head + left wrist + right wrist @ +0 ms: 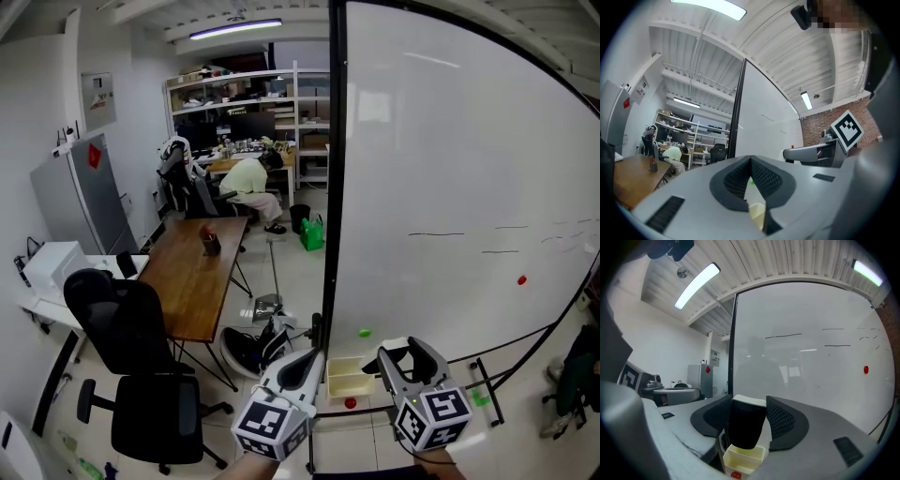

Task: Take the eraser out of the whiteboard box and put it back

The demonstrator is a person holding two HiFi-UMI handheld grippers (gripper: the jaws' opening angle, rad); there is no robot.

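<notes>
A black eraser (746, 427) with a white back is clamped between the jaws of my right gripper (749, 403), which is shut on it. It hangs just above the open cream whiteboard box (743, 458), apart from it. In the head view the box (349, 378) sits at the whiteboard's (450, 169) lower edge, with my right gripper (411, 358) to its right and my left gripper (302, 367) to its left. The left gripper's (751, 163) jaws are shut with nothing in them; a sliver of the box (757, 213) shows below them.
A red magnet (350, 403) lies just below the box, and a green magnet (365, 333) and another red magnet (521, 279) stick to the board. Left of the board's black frame (334, 187) stand a wooden table (192, 272), a black office chair (141, 375) and a seated person (251, 183).
</notes>
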